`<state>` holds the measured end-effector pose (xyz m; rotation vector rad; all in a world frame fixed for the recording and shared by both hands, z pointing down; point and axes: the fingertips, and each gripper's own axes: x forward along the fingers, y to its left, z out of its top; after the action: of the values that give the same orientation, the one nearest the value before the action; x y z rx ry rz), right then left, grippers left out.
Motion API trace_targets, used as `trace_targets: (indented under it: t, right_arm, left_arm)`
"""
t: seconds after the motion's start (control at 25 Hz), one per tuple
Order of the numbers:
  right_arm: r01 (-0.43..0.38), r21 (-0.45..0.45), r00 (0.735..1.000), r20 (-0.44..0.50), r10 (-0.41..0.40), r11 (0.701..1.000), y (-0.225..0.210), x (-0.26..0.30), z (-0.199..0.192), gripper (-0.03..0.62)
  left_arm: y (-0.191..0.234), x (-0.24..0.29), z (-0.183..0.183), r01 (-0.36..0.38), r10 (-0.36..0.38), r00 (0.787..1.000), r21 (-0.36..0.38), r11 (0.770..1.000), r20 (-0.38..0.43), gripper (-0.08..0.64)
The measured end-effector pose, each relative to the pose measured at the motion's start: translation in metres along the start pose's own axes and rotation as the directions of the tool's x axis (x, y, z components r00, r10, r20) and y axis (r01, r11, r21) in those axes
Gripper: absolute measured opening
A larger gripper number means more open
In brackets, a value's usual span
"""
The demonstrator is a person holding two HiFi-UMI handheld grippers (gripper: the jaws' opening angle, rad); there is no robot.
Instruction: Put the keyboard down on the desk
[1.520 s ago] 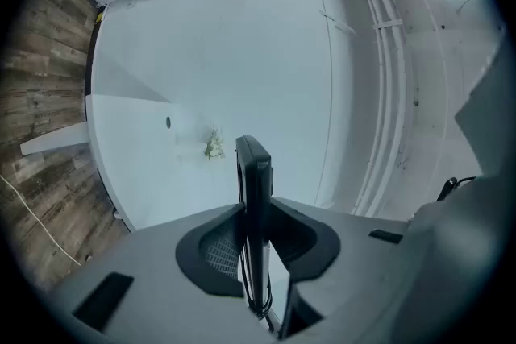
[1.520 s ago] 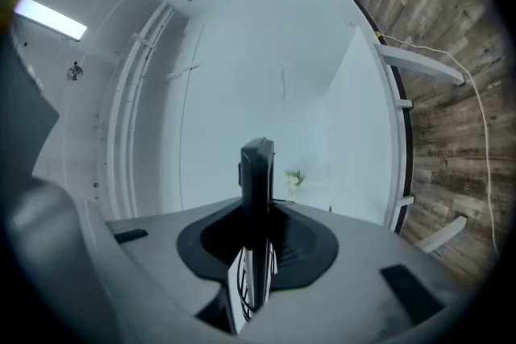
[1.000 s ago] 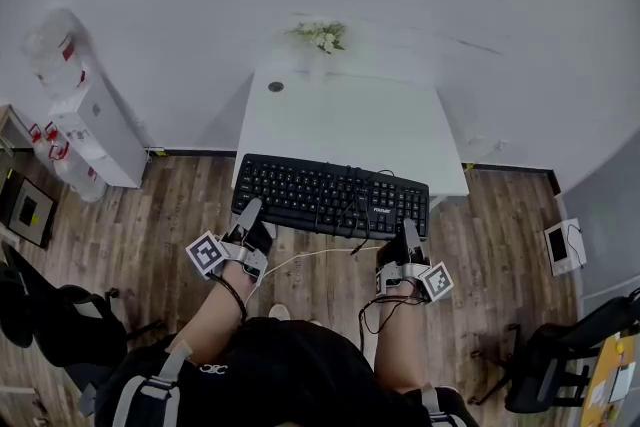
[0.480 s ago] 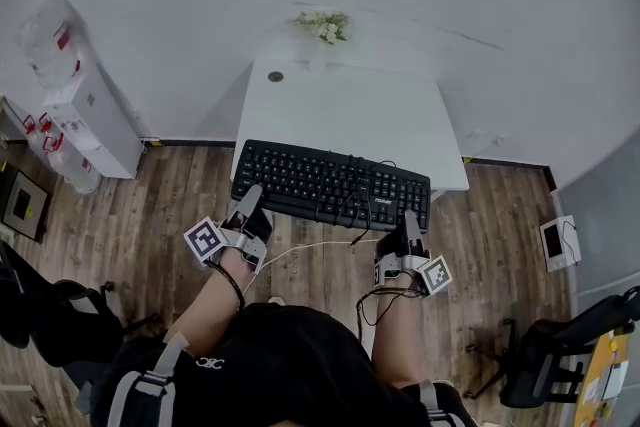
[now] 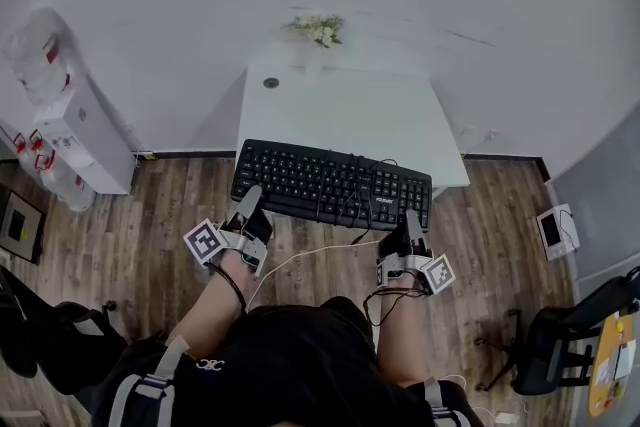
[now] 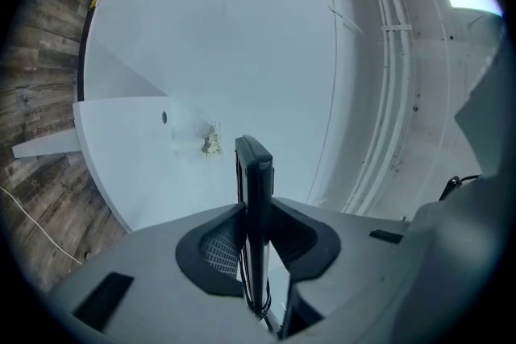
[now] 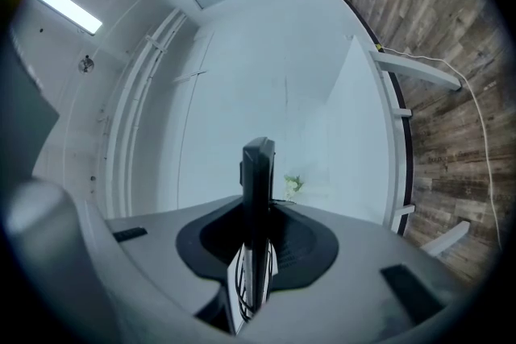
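Note:
A black keyboard [image 5: 330, 185] is held crosswise over the front edge of the white desk [image 5: 340, 110]; its far half overlaps the desktop and its near half juts out over the wooden floor. Whether it touches the desk I cannot tell. My left gripper [image 5: 250, 205] is shut on its near left corner and my right gripper [image 5: 411, 223] on its near right corner. In the left gripper view the keyboard [image 6: 255, 189] shows edge-on between the jaws of that gripper [image 6: 256, 254]. The right gripper view shows the same slab [image 7: 258, 181] clamped in the right gripper [image 7: 256, 254]. The keyboard's black cable [image 5: 355, 193] lies bunched on the keys.
A small bunch of flowers [image 5: 318, 28] stands at the desk's far edge against the wall, and a cable hole [image 5: 271, 83] sits at the far left. A white cabinet [image 5: 85, 135] stands at left. Black chairs [image 5: 50, 345] [image 5: 560, 345] flank me. A white cable [image 5: 300, 257] trails across the floor.
The keyboard and both grippers have shifted slightly forward toward the desk. Both grips look the same.

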<state>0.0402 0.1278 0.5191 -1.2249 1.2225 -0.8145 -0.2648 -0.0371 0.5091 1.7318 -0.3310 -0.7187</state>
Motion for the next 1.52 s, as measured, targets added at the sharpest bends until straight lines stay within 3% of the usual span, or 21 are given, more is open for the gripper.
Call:
trace_targets:
  t: [0.68,1.08,1.52]
  right_arm:
    - [-0.004,-0.013,1.000,0.003,0.004,1.000,-0.013,0.026,0.010,0.069]
    - [-0.001,0.005,1.000,0.003,0.001,1.000,-0.048,0.093,0.060,0.069]
    - [0.044,0.051,0.999,-0.011,-0.043,0.998,-0.110,0.178,0.131,0.069]
  left_arm:
    - [0.020,0.022,0.006,0.009,-0.009,1.000,-0.008,1.000,-0.005,0.077]
    - [0.054,0.103,0.008,-0.003,0.002,1.000,-0.006,1.000,-0.006,0.076]
    - [0.112,0.207,0.001,-0.065,0.065,0.998,-0.015,0.998,0.010,0.076]
